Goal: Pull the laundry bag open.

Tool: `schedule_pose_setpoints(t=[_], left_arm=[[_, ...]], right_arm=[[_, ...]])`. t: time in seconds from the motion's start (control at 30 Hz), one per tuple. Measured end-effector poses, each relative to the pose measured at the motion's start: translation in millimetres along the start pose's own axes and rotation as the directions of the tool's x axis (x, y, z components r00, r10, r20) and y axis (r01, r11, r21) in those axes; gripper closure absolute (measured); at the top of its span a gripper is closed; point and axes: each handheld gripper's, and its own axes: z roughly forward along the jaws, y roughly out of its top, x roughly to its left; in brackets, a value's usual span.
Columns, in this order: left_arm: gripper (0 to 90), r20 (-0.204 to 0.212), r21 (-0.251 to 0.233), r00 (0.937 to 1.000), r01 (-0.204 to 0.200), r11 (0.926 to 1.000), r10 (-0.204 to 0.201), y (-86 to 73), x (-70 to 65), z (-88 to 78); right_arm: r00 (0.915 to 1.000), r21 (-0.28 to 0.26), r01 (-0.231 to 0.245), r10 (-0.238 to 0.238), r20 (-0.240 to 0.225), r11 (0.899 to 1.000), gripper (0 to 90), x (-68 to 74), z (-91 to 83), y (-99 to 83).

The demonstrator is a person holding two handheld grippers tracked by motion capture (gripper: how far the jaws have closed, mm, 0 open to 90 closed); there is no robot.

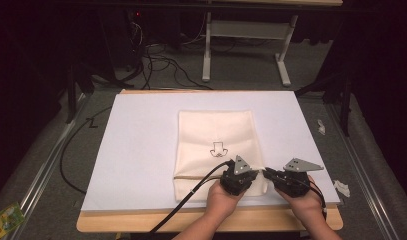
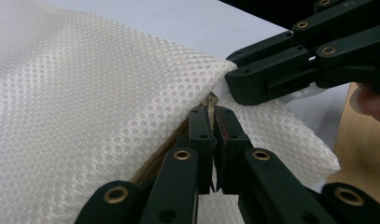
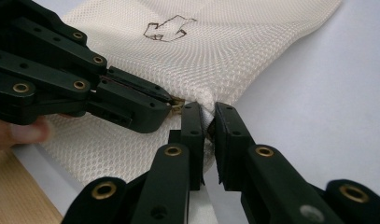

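A cream mesh bag point(image 1: 216, 135) point(image 2: 85, 93) point(image 3: 234, 42) with a small black drawing lies flat on a white sheet point(image 1: 141, 150). A zipper runs across its near part. At the bag's right edge my left gripper point(image 1: 255, 174) point(image 2: 212, 112) is shut on the brass zipper pull point(image 2: 209, 100) point(image 3: 178, 103). My right gripper point(image 1: 267, 173) point(image 3: 206, 112) is shut on the mesh fabric at the bag's edge, right beside the pull. The two sets of jaws meet almost tip to tip: the right gripper point(image 2: 234, 84) crosses the left gripper view, and the left gripper point(image 3: 171, 105) crosses the right gripper view.
The sheet covers a wooden table point(image 1: 141, 220) whose near edge is bare. Beyond it stand a white table frame point(image 1: 243, 30) and floor cables point(image 1: 161, 60). A green packet point(image 1: 6, 220) lies on the floor at the left, white scraps point(image 1: 341, 187) at the right.
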Motion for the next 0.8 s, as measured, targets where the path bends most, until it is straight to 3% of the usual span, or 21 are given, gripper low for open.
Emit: schedule_pose_setpoints(t=[0.1, 0.17, 0.27, 0.37, 0.47, 0.5, 0.53, 0.73, 0.8], left_arm=[[87.2, -0.003, 0.005, 1.0000, -0.006, 1.0000, 0.006, 0.5, 0.9, -1.6], [87.2, -0.003, 0.009, 0.9999, 0.012, 0.9999, -0.012, -1.3, 6.1, -4.1], [87.2, -0.030, 0.020, 0.9994, 0.017, 0.9997, -0.016, -5.0, 11.9, -9.8], [87.2, -0.052, 0.028, 0.9984, 0.024, 0.9993, -0.023, -11.6, 24.2, -24.1], [87.2, -0.044, 0.030, 0.9989, 0.020, 0.9993, -0.019, -15.2, 28.8, -33.4], [87.3, -0.068, 0.037, 0.9977, -0.004, 0.9993, 0.006, -18.4, 31.1, -43.9], [87.3, -0.068, 0.037, 0.9977, -0.004, 0.9993, 0.006, -18.4, 31.1, -43.9], [87.3, -0.112, 0.083, 0.9904, 0.091, 0.9924, -0.081, -33.7, 66.0, -86.6], [87.3, -0.098, 0.083, 0.9902, 0.108, 0.9907, -0.099, -37.8, 72.6, -99.6]], right_arm=[[1.0000, -0.001, 0.005, -0.005, 0.000, 1.000, 84.2, 0.6, -0.1, 0.7], [0.9999, -0.001, 0.010, -0.010, 0.009, 1.000, 84.4, 0.6, 0.0, 1.0], [0.9997, -0.004, 0.000, 0.000, 0.023, 1.000, 84.6, -1.5, -0.3, 1.0], [0.9994, -0.009, -0.020, 0.021, 0.029, 1.000, 84.6, -6.8, -3.2, 0.4], [0.9995, -0.014, -0.021, 0.021, 0.021, 1.000, 84.4, -7.7, -3.8, 0.4], [0.9996, -0.009, -0.007, 0.007, 0.026, 1.000, 84.7, -4.7, -3.3, 1.0], [0.9996, -0.009, -0.007, 0.007, 0.026, 1.000, 84.7, -4.7, -3.3, 1.0], [0.9984, -0.008, -0.028, 0.029, 0.050, 1.000, 84.9, -9.4, -4.6, 1.3], [0.9987, -0.012, -0.039, 0.039, 0.032, 0.999, 84.9, -12.6, -5.9, 0.2]])
